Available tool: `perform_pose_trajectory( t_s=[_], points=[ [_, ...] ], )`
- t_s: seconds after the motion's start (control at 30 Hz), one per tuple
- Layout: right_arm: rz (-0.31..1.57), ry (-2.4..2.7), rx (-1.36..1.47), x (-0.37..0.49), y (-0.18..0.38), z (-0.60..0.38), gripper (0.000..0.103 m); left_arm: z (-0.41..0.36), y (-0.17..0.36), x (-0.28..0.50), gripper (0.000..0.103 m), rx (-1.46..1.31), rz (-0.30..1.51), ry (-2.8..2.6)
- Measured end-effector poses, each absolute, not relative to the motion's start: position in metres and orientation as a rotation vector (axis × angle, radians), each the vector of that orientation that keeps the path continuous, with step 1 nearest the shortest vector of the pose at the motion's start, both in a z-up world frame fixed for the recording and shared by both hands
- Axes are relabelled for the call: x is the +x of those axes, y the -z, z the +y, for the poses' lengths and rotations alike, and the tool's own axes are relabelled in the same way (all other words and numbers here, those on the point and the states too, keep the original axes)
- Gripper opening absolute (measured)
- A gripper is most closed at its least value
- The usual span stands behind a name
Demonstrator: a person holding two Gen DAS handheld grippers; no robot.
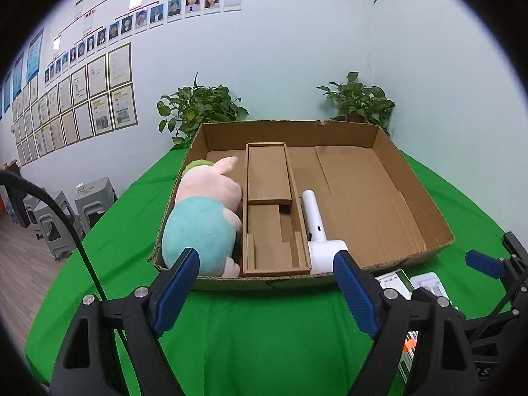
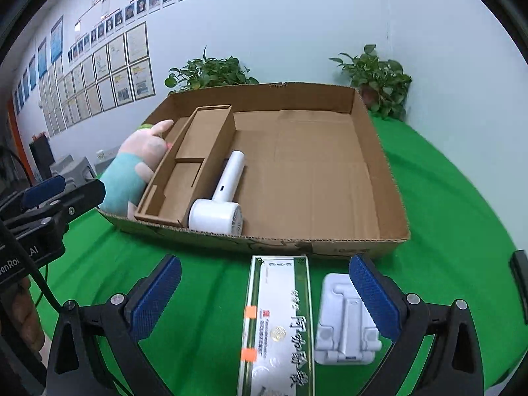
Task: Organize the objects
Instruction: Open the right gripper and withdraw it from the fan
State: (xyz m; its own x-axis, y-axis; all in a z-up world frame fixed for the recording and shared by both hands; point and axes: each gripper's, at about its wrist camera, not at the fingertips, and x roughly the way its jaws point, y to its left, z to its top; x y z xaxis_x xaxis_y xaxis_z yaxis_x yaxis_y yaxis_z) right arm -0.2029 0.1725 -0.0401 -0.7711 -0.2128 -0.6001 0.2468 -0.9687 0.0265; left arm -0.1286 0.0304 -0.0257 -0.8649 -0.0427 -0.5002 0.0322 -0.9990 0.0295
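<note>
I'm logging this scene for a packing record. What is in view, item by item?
cardboard box: 1, brown, on green table
cardboard insert: 1, brown, inside box, left part
plush pig: 1, pink and teal, box's left end
hair dryer: 1, white, in box beside insert
long box: 1, white and green, on table before box
plastic stand: 1, white, right of long box
potted plants: 2, green, behind box
left hand-held gripper: open
right hand-held gripper: open
</note>
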Motion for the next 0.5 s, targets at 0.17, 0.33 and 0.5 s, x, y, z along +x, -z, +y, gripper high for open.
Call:
perform_pose_trajectory(
  t_s=[0.17, 0.33, 0.5],
  points=[
    [0.081, 2.764, 0.904, -0.191, 0.038, 0.175, 0.103, 0.036, 0.032, -0.128, 0.083, 0.83, -0.052, 2.981],
    [0.09, 2.764, 0.904, -0.183, 0.04, 0.178, 0.103, 0.035, 0.032, -0.124, 0.083, 0.814, -0.038, 2.966],
    [0.086, 2.763, 0.907, -0.178, 0.043, 0.181, 0.103, 0.032, 0.027, -0.118, 0.083, 0.759, -0.029, 2.958]
  ],
)
